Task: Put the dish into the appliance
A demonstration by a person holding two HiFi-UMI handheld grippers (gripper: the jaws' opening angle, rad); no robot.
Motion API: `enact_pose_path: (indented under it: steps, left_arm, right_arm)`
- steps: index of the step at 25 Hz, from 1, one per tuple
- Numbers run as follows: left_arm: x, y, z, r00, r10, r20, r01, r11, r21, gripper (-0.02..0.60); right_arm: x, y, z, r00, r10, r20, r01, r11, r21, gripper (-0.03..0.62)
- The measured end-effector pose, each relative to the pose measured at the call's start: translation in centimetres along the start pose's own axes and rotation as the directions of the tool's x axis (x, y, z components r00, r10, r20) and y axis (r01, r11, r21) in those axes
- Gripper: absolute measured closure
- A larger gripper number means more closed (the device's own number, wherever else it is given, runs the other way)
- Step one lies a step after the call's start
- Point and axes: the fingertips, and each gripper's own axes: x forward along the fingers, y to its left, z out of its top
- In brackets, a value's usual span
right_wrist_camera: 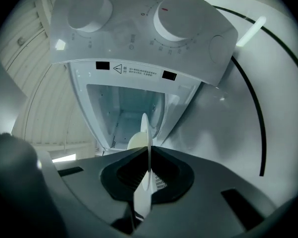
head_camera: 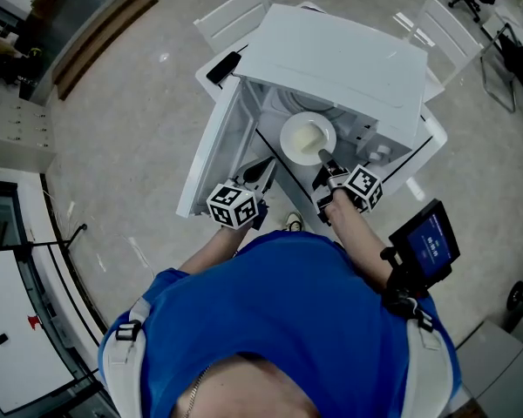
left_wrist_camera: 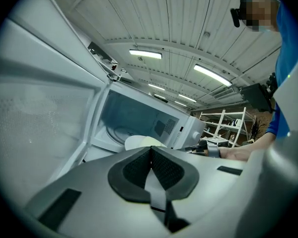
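Observation:
A white microwave [head_camera: 331, 55] stands with its door [head_camera: 213, 151] swung wide to the left. A white dish [head_camera: 308, 138] hangs at the mouth of the cavity, held by its near rim in my right gripper [head_camera: 325, 159], which is shut on it. In the right gripper view the dish [right_wrist_camera: 145, 133] shows edge-on between the pads of the right gripper [right_wrist_camera: 148, 155], with the cavity [right_wrist_camera: 124, 108] behind it. My left gripper [head_camera: 263, 174] is shut and empty, low beside the inner face of the door. The left gripper view has the left gripper [left_wrist_camera: 150, 150] pointing at the dish [left_wrist_camera: 141, 143].
The microwave's two knobs and control panel [right_wrist_camera: 139, 29] lie right of the cavity. A black screen [head_camera: 427, 242] is strapped to the person's right arm. White chairs [head_camera: 235, 11] [head_camera: 449, 24] stand behind the table [head_camera: 431, 138]. Shelving [left_wrist_camera: 223, 125] stands farther off.

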Motion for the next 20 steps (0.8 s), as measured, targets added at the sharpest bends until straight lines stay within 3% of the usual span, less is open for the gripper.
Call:
enact_pose_path:
  steps: [20]
  left_arm:
    - [0.6,-2.2,1.3,0.996,-0.07,-0.061,0.073,0.996,0.045,0.574]
  right_arm:
    - [1.1,-0.1,2.3,0.989,-0.049,0.136,0.03,0.99,0.139,0.582]
